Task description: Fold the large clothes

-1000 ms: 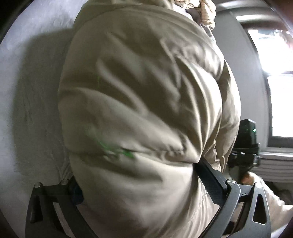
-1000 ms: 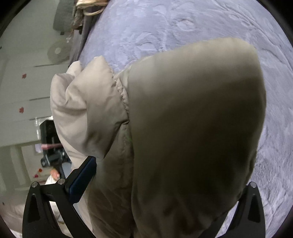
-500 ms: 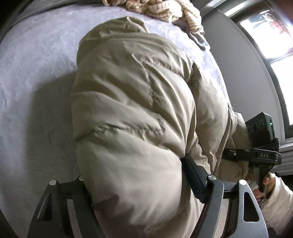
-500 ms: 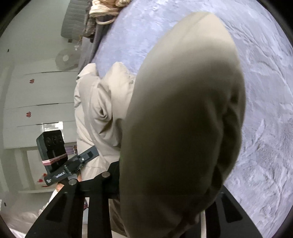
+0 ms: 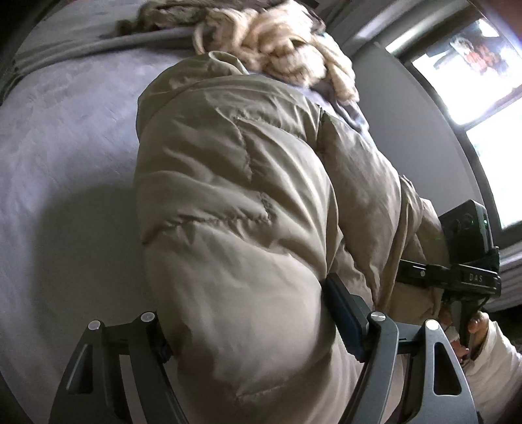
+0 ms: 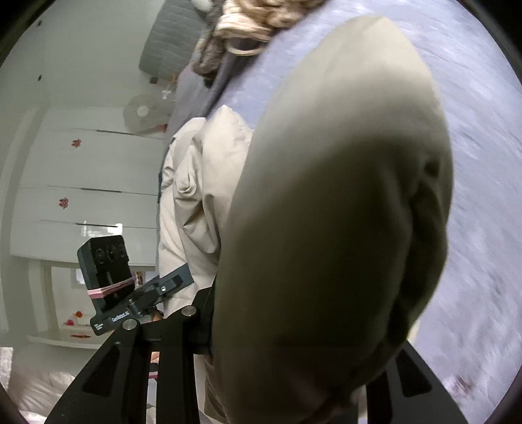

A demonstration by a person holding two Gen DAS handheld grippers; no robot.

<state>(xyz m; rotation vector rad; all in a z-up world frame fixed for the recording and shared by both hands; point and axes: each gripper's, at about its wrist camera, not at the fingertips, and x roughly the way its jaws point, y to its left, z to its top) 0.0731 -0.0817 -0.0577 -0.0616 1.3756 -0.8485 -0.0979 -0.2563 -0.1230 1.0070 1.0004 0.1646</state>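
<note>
A beige padded jacket [image 5: 248, 202] hangs lifted over a grey-purple bedspread [image 5: 65, 156]. My left gripper [image 5: 248, 329] is shut on a thick fold of the jacket; its fingers stand on either side of the bulging fabric. My right gripper [image 6: 293, 332] is shut on another part of the same jacket [image 6: 339, 208], which fills most of the right wrist view and hides the fingertips. The right gripper's body also shows at the right of the left wrist view [image 5: 463, 261], and the left gripper's body shows in the right wrist view [image 6: 124, 283].
A cream knitted garment [image 5: 287, 52] lies heaped at the far end of the bed, also in the right wrist view [image 6: 248, 29]. A bright window [image 5: 483, 81] is at the right. White wardrobe doors [image 6: 84, 182] stand beyond the bed's side.
Both grippers have lifted and tilted with the jacket. More of the bed's far end, the knitted garment and the room now show. The grips have not changed.
</note>
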